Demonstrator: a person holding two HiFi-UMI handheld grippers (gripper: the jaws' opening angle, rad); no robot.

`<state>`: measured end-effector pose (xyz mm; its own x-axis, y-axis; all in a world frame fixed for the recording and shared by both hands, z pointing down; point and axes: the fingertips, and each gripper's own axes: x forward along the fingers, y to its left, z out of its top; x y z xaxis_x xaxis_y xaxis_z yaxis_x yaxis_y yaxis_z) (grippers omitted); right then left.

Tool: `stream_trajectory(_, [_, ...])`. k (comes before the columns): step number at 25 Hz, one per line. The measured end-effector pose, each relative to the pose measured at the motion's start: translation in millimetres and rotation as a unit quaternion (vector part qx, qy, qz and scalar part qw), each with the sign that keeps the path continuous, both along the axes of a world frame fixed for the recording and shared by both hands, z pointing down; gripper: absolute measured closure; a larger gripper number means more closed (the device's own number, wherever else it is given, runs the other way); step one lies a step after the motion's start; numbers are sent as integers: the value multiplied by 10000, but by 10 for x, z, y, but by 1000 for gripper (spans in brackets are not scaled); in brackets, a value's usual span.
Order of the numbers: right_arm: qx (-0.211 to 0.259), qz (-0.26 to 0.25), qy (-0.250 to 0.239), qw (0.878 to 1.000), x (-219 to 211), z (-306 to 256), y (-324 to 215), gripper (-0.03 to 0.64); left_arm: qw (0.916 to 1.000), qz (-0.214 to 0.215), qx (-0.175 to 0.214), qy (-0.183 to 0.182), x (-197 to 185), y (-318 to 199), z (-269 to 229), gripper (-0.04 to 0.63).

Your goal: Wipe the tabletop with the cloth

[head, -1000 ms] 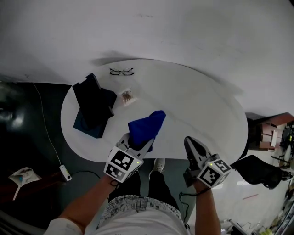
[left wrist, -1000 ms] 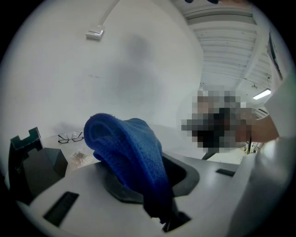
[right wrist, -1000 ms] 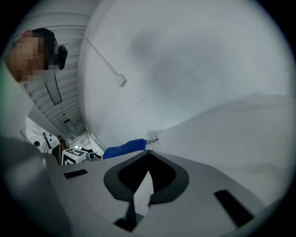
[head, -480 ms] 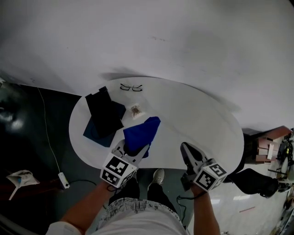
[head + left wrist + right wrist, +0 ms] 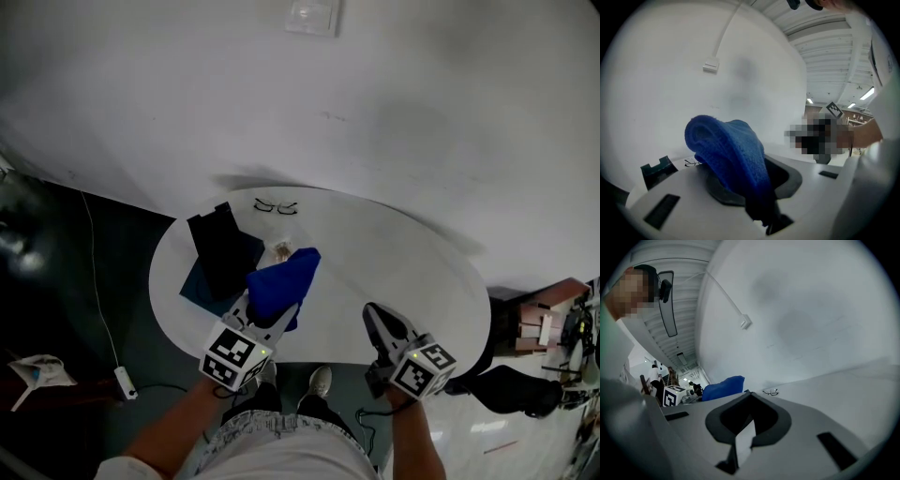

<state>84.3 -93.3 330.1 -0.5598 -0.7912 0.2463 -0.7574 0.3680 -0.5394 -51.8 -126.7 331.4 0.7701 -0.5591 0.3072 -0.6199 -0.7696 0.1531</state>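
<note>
At the table's 7 o'clock edge, nearest the person, the left gripper [image 5: 265, 314] has its jaws clamped on the blue cloth [image 5: 281, 281]. The cloth bunches up out of the jaws over the 8 o'clock part of the top; I cannot tell whether it touches the surface. At the 5 o'clock edge the right gripper [image 5: 375, 319] holds nothing, its jaws drawn together with only a thin white sliver between them. Below the grippers a light shoe [image 5: 321, 380] stands on the floor.

The white oval tabletop [image 5: 403, 272] is smooth and matt. Just beyond the cloth, at 10 o'clock, lies a small packet [image 5: 281, 250]. At 9 o'clock a black case [image 5: 222, 246] lies tilted on a dark blue pad [image 5: 199, 287]. A pair of glasses [image 5: 275, 206] rests at 11 o'clock, near the far edge.

Left of the table the floor [image 5: 56, 262] is dark and glossy. A thin cable [image 5: 97, 272] runs across it to a white adapter [image 5: 123, 380], with a crumpled white bag [image 5: 28, 370] nearby. Off the table's 4 o'clock side stands a brown shelf unit [image 5: 539, 323]. Beyond the 12 o'clock edge rises a plain white wall [image 5: 422, 112] with a square plate [image 5: 312, 14] high on it.
</note>
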Motion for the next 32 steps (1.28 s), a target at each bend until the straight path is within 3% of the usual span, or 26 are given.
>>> stream_trajectory(13, [262,-231,153,9993,-179,-213,-160,611,9995,-185,250,104,-242,-132,-226,489])
stream_trajectory(32, [378,-399,168,9983,-168,-314,-185,611,9986,-340,376,145,-247,-153,-331,489])
